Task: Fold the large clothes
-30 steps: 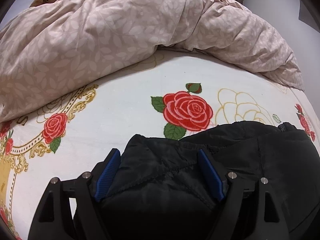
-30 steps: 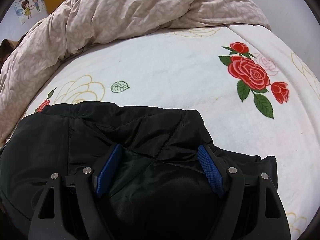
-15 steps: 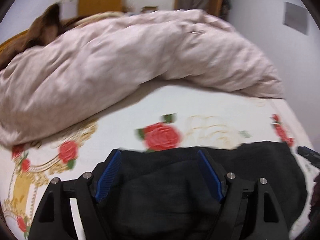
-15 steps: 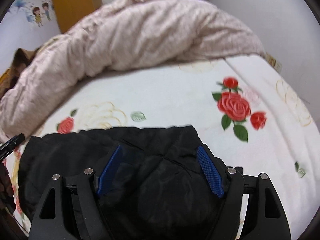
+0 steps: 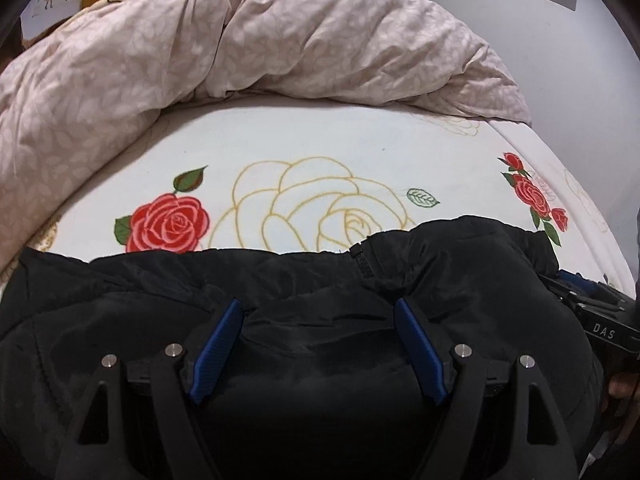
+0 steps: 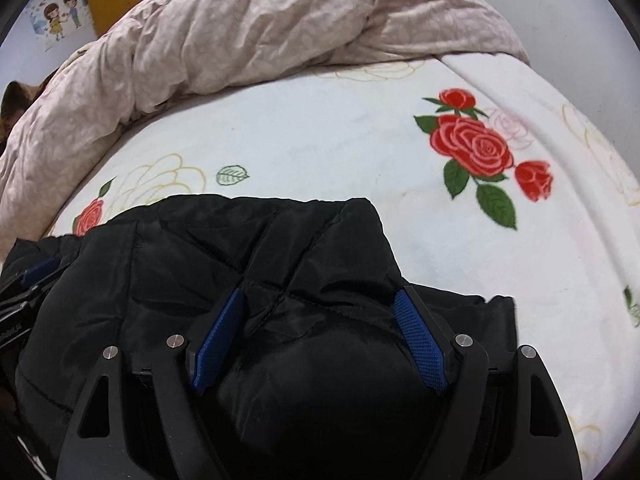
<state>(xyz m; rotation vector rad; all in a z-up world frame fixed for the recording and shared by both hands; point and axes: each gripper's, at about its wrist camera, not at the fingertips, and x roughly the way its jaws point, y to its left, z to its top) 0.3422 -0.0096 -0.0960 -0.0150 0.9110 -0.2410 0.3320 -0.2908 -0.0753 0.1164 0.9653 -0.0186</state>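
Fingers of left gripper (image 5: 318,356) and right gripper (image 6: 318,344) spread wide, released, hovering over black puffy jacket (image 5: 312,280) bunched at six o'clock on rose-printed bedsheet (image 5: 320,144). Probably mid-fold: next, pinch a quilted, slippery edge and carry it across. Crumpled beige duvet (image 5: 248,44) heaped at twelve o'clock.
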